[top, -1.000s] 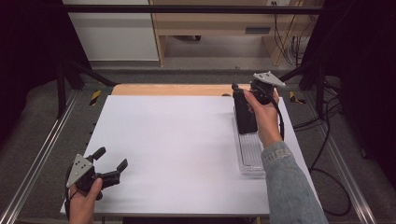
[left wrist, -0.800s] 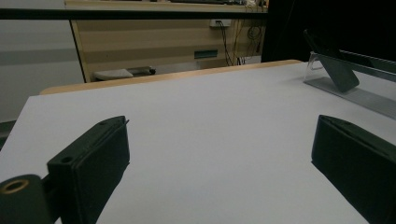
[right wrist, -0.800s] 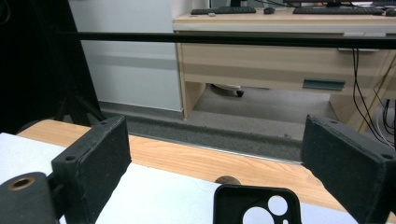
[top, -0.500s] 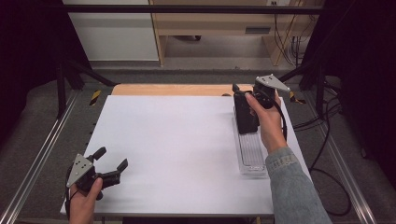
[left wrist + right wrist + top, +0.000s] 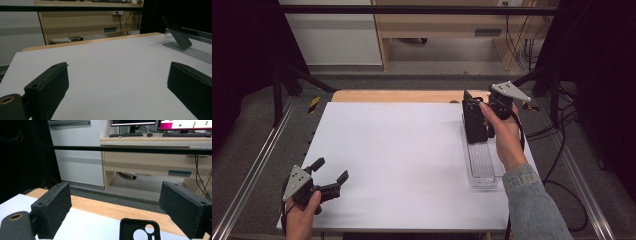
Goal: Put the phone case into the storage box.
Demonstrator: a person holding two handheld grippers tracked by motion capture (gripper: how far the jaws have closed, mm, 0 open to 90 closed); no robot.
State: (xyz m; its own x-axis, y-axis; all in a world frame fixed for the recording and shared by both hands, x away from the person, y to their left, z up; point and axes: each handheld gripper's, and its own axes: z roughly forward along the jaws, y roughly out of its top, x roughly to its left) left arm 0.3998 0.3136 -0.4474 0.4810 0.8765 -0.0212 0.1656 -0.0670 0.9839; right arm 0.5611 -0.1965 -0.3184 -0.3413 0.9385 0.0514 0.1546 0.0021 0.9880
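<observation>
High view: white desk point(image 5: 412, 160); clear tray point(image 5: 482, 165) along its right edge, black phone case point(image 5: 474, 122) standing at the tray's far end. Right gripper point(image 5: 482, 107) at the case near the far right corner; left gripper point(image 5: 329, 176) at the near left corner, jaws wide apart, holding nothing. Left gripper view: jaws wide, bare desk between; tray point(image 5: 190, 47) far right. Right gripper view: jaws wide apart, case point(image 5: 140, 230) low between them, untouched, camera cut-out showing. No legible writing.

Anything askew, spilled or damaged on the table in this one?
Nothing spilled or broken. The black phone case stands on end in the clear tray, leaning rather than flat. The right gripper is open around it, the left gripper open over bare table.
</observation>
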